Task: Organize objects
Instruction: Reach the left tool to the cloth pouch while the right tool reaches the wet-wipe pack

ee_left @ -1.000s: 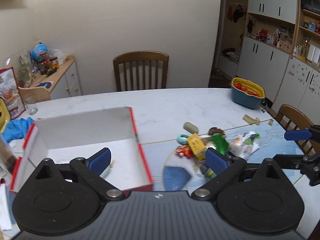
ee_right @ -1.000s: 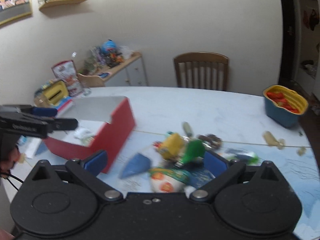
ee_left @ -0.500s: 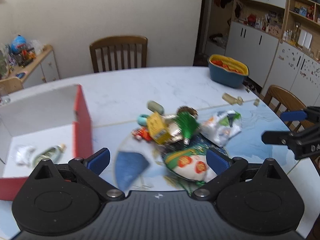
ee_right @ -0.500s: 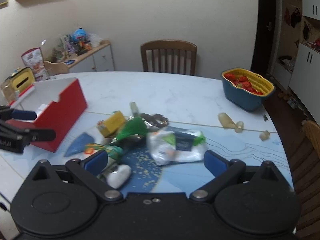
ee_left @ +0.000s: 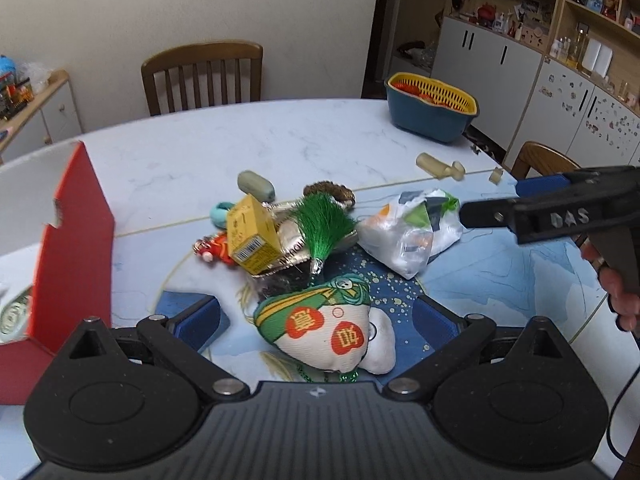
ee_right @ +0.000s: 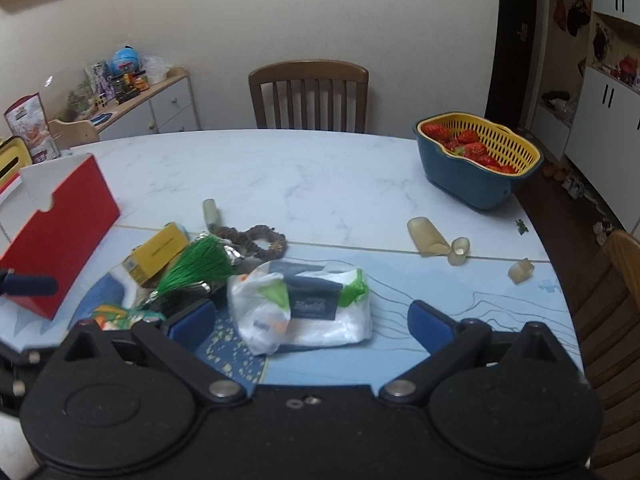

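A pile of small things lies on the table (ee_left: 208, 148): a yellow carton (ee_left: 252, 236), a green tassel (ee_left: 324, 224), a white plastic bag (ee_left: 412, 236) and a green-and-white stuffed pouch (ee_left: 320, 328). My left gripper (ee_left: 318, 316) is open, its blue pads on either side of the pouch, apart from it. An open red box (ee_left: 76, 240) stands to its left. My right gripper (ee_right: 310, 324) is also open and straddles the plastic bag (ee_right: 304, 308) without touching it. It also shows in the left wrist view as the right gripper (ee_left: 496, 200), beside the bag.
A blue basket (ee_right: 476, 164) with a yellow strainer of strawberries sits at the far right. Beige scraps (ee_right: 428, 236) lie near it. A bead bracelet (ee_right: 256, 240) rests behind the tassel. Wooden chairs (ee_right: 308, 96) stand around the table. The red box (ee_right: 60, 236) is at the left.
My left gripper swung right, from over the red box to the pile and the pouch. My right gripper also shifted right, from the carton and tassel to the plastic bag. Both stayed open.
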The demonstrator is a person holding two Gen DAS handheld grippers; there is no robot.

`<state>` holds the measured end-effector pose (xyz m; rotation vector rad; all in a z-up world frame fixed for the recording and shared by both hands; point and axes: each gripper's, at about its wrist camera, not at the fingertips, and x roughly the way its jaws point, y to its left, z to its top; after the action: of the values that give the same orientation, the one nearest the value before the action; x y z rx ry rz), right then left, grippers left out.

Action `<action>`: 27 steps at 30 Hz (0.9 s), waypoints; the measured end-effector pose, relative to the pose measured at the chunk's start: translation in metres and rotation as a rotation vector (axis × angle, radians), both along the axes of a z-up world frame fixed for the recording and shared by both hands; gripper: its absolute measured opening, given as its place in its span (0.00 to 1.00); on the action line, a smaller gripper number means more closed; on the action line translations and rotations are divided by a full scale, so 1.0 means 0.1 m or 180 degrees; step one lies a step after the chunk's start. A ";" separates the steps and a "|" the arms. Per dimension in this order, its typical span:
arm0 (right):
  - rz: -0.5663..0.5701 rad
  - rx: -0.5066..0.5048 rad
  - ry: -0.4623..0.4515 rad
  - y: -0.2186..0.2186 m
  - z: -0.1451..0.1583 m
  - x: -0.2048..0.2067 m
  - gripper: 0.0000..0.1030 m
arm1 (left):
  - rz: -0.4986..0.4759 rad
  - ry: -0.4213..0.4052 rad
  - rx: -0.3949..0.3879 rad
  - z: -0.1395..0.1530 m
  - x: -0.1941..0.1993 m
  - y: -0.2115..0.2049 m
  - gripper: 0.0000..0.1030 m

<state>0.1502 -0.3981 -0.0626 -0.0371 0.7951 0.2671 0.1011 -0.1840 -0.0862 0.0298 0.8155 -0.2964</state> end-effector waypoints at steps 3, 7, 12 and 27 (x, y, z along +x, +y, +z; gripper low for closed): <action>-0.0130 0.0014 0.0104 0.01 -0.04 0.20 0.99 | 0.0069 0.0075 -0.0027 -0.06 0.07 0.01 1.00; -0.0279 0.0074 0.0188 0.03 -0.08 0.43 0.99 | 0.0019 0.0106 0.0057 -0.12 0.13 -0.03 1.00; -0.0660 0.0194 0.0458 0.03 -0.24 0.72 0.99 | 0.0012 0.0172 0.0061 -0.17 0.19 -0.05 1.00; -0.1123 0.0127 0.1026 0.15 -0.66 0.94 0.97 | 0.0055 0.0460 -0.0009 -0.35 0.34 -0.01 0.99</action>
<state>0.2441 -0.3828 -0.1288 0.1869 1.0987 -0.0486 0.1356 -0.1855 -0.1211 -0.0012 0.9585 -0.2858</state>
